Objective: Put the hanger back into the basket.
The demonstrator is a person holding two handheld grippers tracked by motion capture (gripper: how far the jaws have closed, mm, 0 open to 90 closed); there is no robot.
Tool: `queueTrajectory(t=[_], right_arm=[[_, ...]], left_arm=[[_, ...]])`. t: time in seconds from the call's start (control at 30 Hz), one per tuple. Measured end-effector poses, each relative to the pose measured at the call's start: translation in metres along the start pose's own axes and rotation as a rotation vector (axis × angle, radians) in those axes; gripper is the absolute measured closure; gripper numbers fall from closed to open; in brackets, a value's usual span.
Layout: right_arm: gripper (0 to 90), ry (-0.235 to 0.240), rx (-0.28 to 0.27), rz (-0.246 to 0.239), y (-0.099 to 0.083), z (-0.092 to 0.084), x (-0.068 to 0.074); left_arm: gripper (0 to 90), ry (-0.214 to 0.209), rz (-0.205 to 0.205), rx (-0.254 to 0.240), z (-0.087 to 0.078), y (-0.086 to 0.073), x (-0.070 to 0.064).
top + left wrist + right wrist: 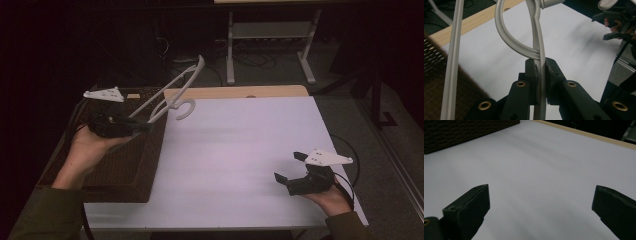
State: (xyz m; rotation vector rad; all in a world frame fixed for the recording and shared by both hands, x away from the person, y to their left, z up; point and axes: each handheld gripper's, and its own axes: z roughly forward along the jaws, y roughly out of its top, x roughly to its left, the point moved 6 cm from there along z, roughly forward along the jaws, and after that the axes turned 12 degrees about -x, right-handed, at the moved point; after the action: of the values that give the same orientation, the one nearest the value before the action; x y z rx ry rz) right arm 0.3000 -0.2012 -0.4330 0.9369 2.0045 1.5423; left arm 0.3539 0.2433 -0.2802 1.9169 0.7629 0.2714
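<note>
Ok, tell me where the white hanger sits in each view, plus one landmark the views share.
High view: white hanger at upper left, held up by the left gripper beside the brown basket.
Left gripper view: centre, clamped between the jaws.
Right gripper view: not in it.
Shared landmark: the white table top.

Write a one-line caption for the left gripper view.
Left gripper shut on a white plastic hanger, held above the white table.

Dim, grainy room with dark surroundings; the white counter (pixel 240 145) catches soft overhead light, faint shadows streak it, and close-up gripper views look slightly blurred.
</note>
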Motion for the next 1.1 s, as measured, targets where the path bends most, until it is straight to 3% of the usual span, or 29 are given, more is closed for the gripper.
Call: queueTrajectory(t=[0.53, 0.87, 1.1], right_arm=[[1.3, -0.014, -0.002, 0.007, 0.000, 0.000, -0.002], [1.3, -0.019, 0.001, 0.016, 0.000, 0.000, -0.003], [1.3, -0.022, -0.001, 0.005, 0.000, 0.001, -0.004]], left_arm=[[82.3, 0.088, -0.020, 0.027, -0.053, -0.031, 0.037], [82.3, 0.122, -0.052, 0.062, -0.070, -0.057, 0.056], [82.2, 0.121, -0.064, 0.094, -0.073, -0.072, 0.062]])
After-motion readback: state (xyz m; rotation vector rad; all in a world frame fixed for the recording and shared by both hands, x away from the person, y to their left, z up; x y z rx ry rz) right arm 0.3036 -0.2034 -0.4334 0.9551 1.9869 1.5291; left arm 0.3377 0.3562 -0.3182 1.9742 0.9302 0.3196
